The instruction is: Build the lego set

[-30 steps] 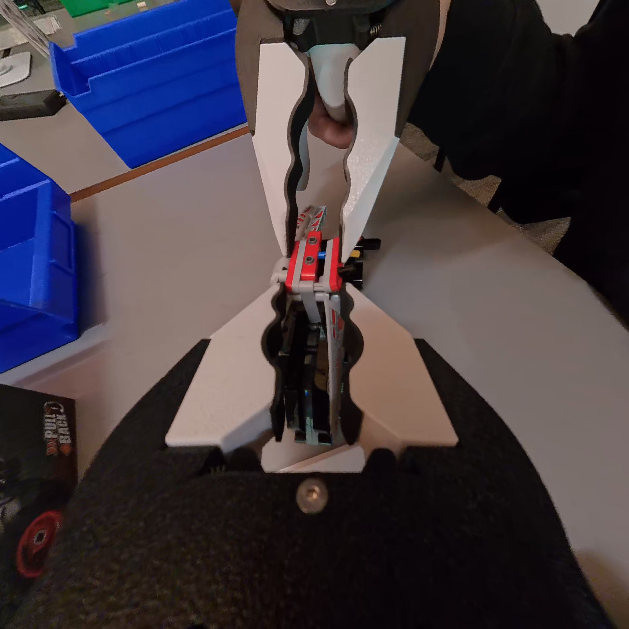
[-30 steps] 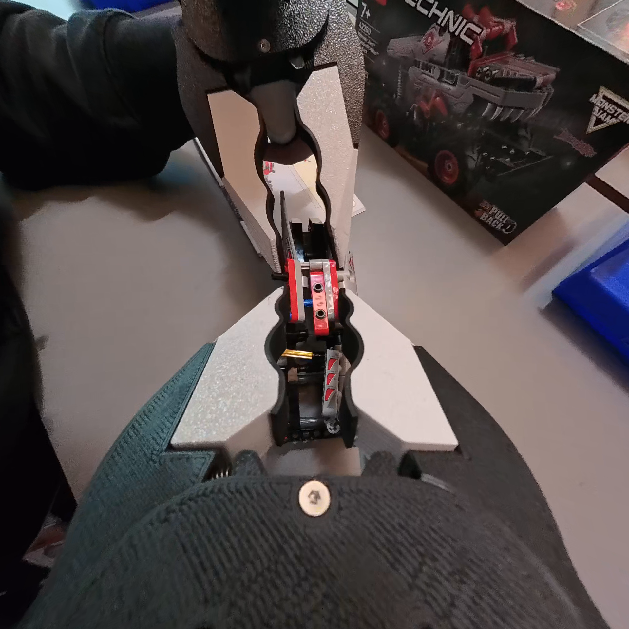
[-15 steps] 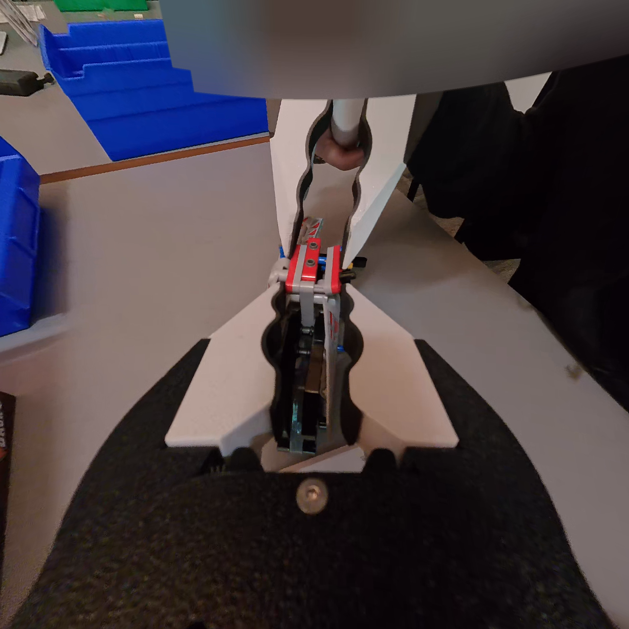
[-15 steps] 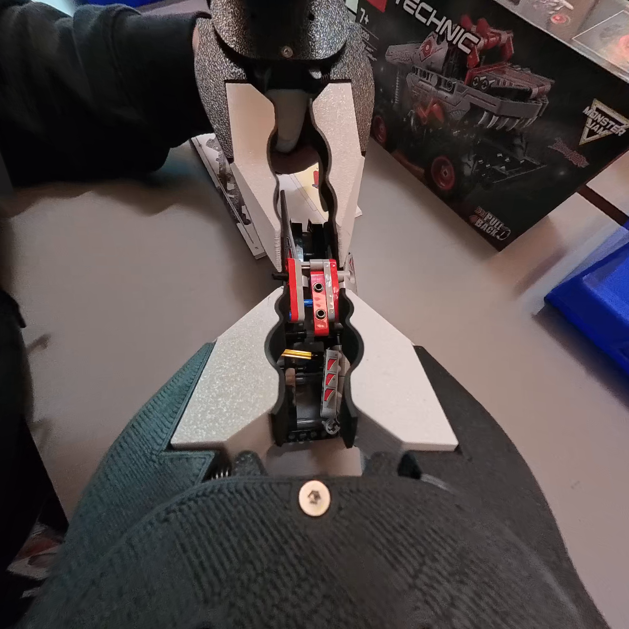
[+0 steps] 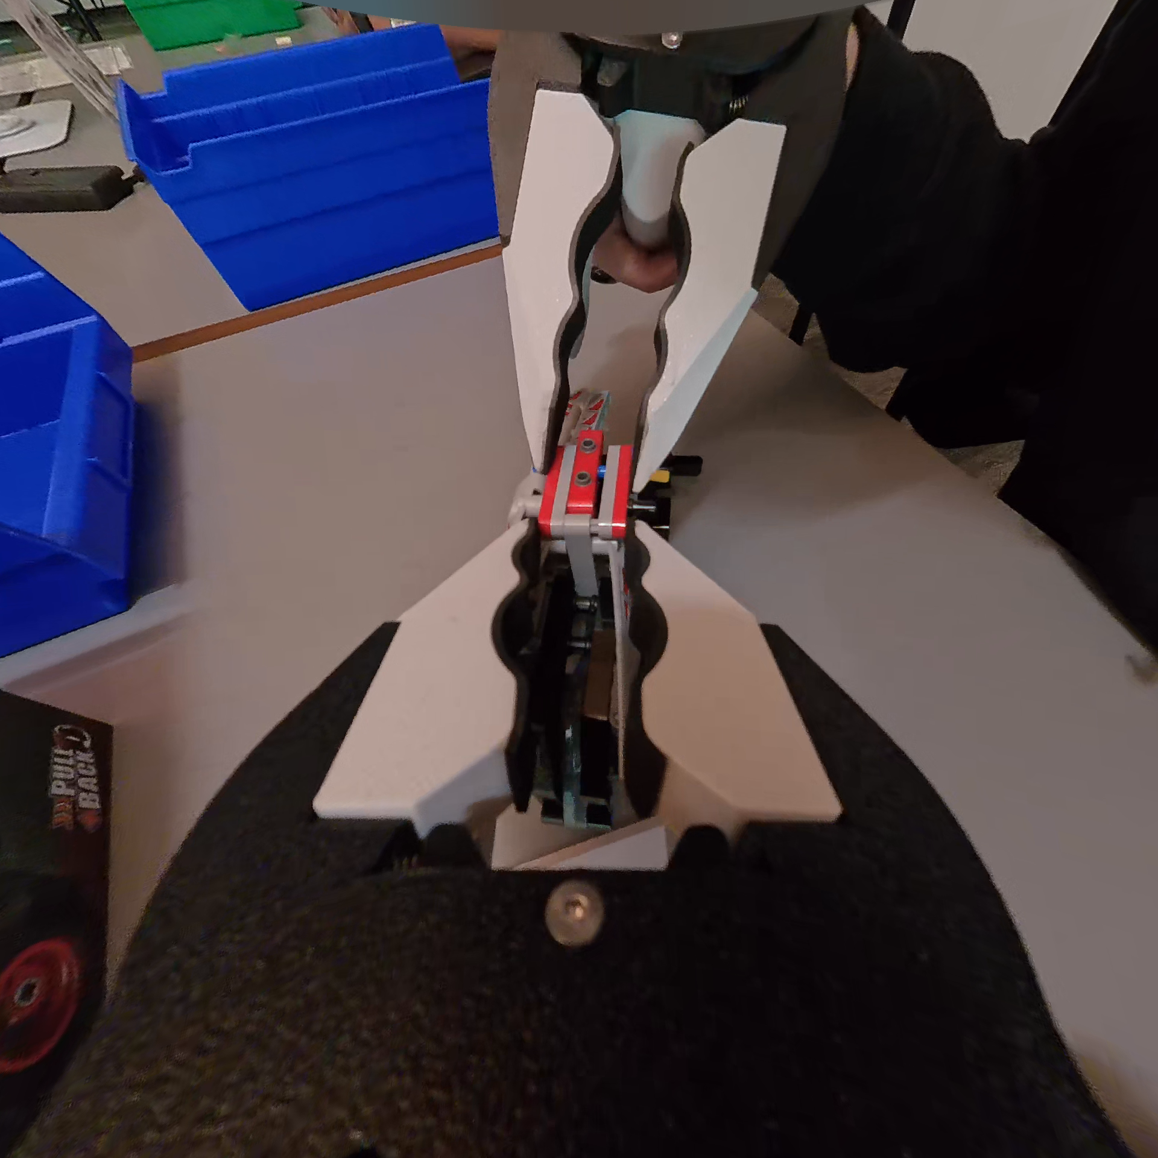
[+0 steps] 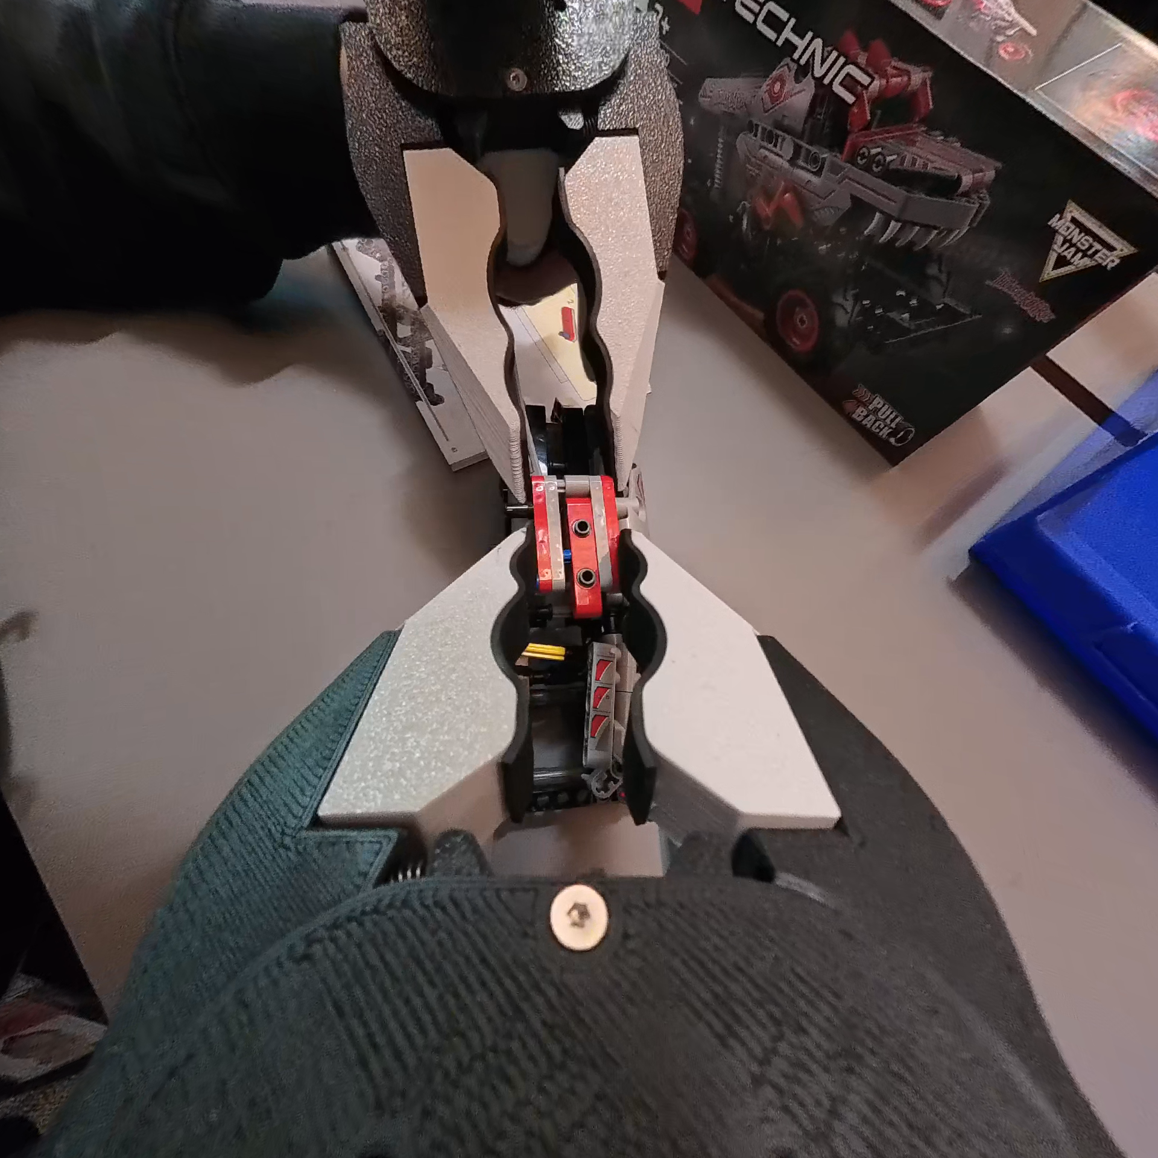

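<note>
A partly built lego model [image 5: 583,495] of red, grey and black beams hangs above the grey table [image 5: 351,476], held from both ends. My left gripper [image 5: 583,536] is shut on its black and grey near end. My right gripper [image 5: 595,460] faces it and is shut on the far end. In the right wrist view the right gripper [image 6: 573,539] clamps the red beams of the model [image 6: 586,551], with a yellow pin and a red-marked grey panel between its fingers. The left gripper [image 6: 567,464] grips the black end opposite. Much of the model is hidden between the fingers.
Two blue bins [image 5: 326,156] [image 5: 56,451] stand at the back and left, another [image 6: 1090,595] at the right of the right wrist view. The dark lego box [image 6: 877,219] and an open instruction booklet [image 6: 413,351] lie behind the model. A black sleeve [image 5: 1002,250] is close. The grippers are tip to tip, or close to it.
Both grippers keep their hold on the model. The pair swung away from the lego box and back, so the box corner shows again at the lower left of the left wrist view.
</note>
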Motion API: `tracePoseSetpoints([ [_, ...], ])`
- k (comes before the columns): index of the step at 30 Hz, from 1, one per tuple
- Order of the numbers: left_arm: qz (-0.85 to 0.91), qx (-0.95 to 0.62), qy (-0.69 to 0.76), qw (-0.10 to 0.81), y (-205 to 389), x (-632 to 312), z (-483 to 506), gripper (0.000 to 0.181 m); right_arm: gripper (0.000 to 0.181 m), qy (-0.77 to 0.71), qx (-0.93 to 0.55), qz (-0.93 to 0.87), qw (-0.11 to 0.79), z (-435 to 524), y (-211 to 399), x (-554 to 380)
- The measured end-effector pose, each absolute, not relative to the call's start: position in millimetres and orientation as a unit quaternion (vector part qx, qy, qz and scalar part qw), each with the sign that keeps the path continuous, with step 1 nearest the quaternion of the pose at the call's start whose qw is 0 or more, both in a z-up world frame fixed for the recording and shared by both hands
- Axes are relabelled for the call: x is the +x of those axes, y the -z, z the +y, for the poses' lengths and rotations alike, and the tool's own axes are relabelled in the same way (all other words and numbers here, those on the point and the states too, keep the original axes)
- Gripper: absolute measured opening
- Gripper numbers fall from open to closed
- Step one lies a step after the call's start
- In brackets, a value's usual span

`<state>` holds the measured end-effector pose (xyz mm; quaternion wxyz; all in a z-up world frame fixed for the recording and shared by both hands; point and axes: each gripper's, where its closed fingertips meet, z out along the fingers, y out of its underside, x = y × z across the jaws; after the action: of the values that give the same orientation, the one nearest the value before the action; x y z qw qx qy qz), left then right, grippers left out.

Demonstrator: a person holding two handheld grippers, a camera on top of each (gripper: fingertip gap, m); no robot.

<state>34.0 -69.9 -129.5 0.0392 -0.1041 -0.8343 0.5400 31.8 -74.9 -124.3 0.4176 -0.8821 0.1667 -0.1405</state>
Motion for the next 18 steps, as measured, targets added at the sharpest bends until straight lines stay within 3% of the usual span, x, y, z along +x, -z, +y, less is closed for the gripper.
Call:
tracePoseSetpoints([
  [10, -0.830, -0.095, -0.546, 0.055, 129, 35, -70, 0.022, 0.022, 0.154, -0.873, 0.165, 0.432, -74, 124, 35],
  [14, -0.829, -0.098, -0.548, 0.052, 129, 34, -70, 0.022, 0.048, 0.124, -0.873, 0.160, 0.444, -81, 124, 23],
  [18, -0.829, -0.099, -0.547, 0.052, 129, 34, -70, 0.023, 0.050, 0.118, -0.856, 0.196, 0.463, -87, 120, 29],
])
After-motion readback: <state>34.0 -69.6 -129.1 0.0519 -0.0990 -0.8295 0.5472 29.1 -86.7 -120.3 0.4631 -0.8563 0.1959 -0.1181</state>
